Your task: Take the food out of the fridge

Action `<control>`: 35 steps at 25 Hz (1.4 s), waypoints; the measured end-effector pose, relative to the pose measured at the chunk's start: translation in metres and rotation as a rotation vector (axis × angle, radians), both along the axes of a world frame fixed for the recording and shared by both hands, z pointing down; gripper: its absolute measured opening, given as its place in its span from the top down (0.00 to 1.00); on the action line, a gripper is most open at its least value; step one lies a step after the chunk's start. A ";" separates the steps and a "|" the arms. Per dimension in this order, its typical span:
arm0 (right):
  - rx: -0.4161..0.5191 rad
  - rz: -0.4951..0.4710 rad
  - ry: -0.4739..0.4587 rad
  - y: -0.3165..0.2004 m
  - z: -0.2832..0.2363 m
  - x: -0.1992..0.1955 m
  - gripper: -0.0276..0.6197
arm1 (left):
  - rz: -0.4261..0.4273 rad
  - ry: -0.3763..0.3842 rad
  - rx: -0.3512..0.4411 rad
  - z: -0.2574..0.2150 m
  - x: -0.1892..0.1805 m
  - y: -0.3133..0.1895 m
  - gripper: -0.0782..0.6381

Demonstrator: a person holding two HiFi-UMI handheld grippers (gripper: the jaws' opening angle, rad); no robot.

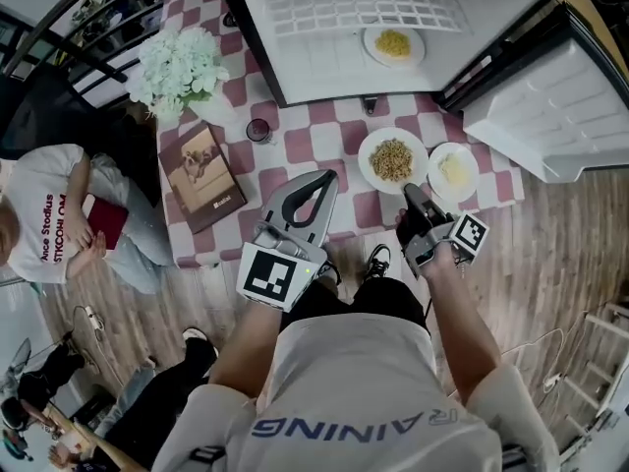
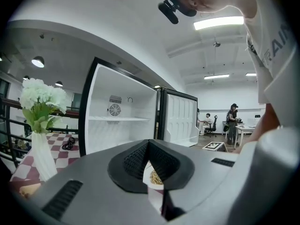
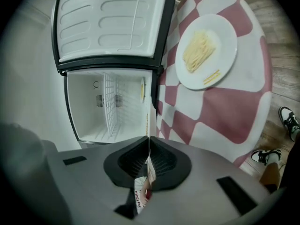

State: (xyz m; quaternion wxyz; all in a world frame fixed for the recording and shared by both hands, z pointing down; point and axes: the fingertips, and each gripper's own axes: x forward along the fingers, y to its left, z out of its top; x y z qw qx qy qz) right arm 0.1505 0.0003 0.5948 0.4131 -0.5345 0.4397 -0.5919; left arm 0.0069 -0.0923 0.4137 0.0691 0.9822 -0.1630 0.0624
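The tabletop [image 1: 316,147], covered by a red-and-white checked cloth, carries a white fridge [image 1: 314,67] at 12 o'clock, its door swung open. A vase of white flowers [image 1: 177,67] stands at 10 o'clock, and a brown book [image 1: 201,177] lies at 8 o'clock. A small dark cup [image 1: 258,130] is near the centre. At 4 o'clock a plate of brown grains [image 1: 392,160] sits just beside a plate of pale yellow food [image 1: 453,170]. The fridge's wire shelf [image 1: 334,8] bears a plate of yellow food [image 1: 393,44].
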 end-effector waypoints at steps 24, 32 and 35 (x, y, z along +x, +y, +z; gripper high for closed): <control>-0.227 -0.396 0.327 0.030 0.065 -0.010 0.71 | -0.068 -0.088 -0.002 0.018 0.012 0.037 0.88; -0.382 -0.702 0.619 0.045 0.068 -0.015 0.67 | -0.121 -0.088 0.019 0.013 -0.004 0.034 0.88; -0.356 -0.703 0.693 0.041 0.045 -0.012 0.73 | -0.148 -0.079 0.022 0.007 -0.012 0.031 0.88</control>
